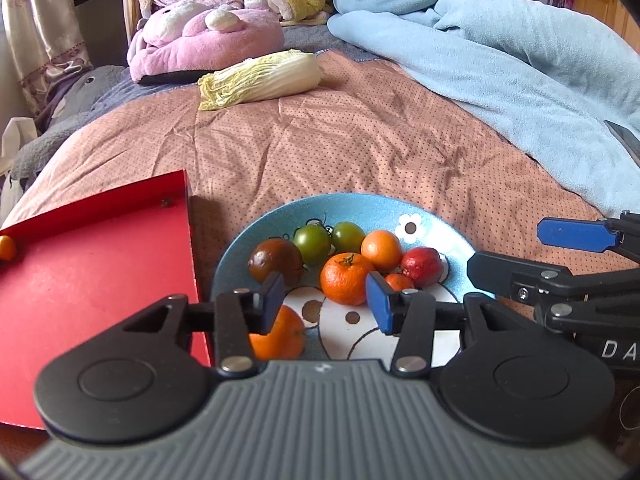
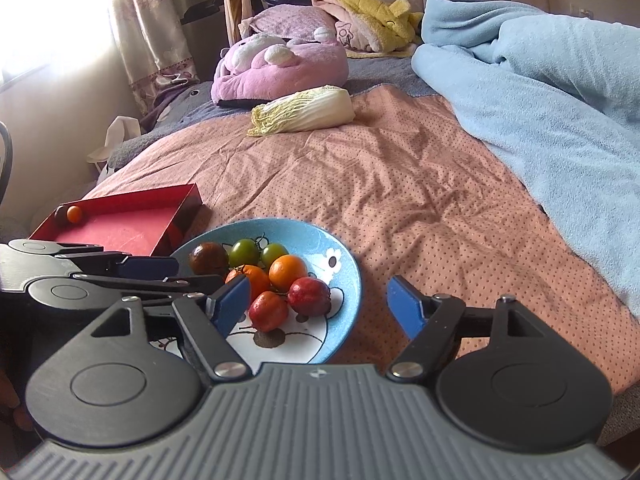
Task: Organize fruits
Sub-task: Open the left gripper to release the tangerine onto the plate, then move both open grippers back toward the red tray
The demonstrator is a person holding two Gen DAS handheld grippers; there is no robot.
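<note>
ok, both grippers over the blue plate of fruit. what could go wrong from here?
1. The left gripper and right gripper crowd the same blue flowered plate; their fingers could collide.
2. The round orange mandarins touch the green tomatoes; a grab may knock neighbours rolling.
3. The plate sits on a soft wrinkled pink bedspread; pressing its rim could tip it.

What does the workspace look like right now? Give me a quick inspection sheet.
Surface: bed with a pink dotted cover, wrinkled.
Job's things: blue bowl holding oranges, two green tomatoes, one dark tomato and red fruits; red tray beside it with one small orange fruit in its far corner.
Clutter: napa cabbage, pink plush, light blue blanket.
Grippers: left gripper open over the bowl, nothing held; right gripper open, empty.
Cables: nothing seen.
Surroundings: curtain, padded headboard.
</note>
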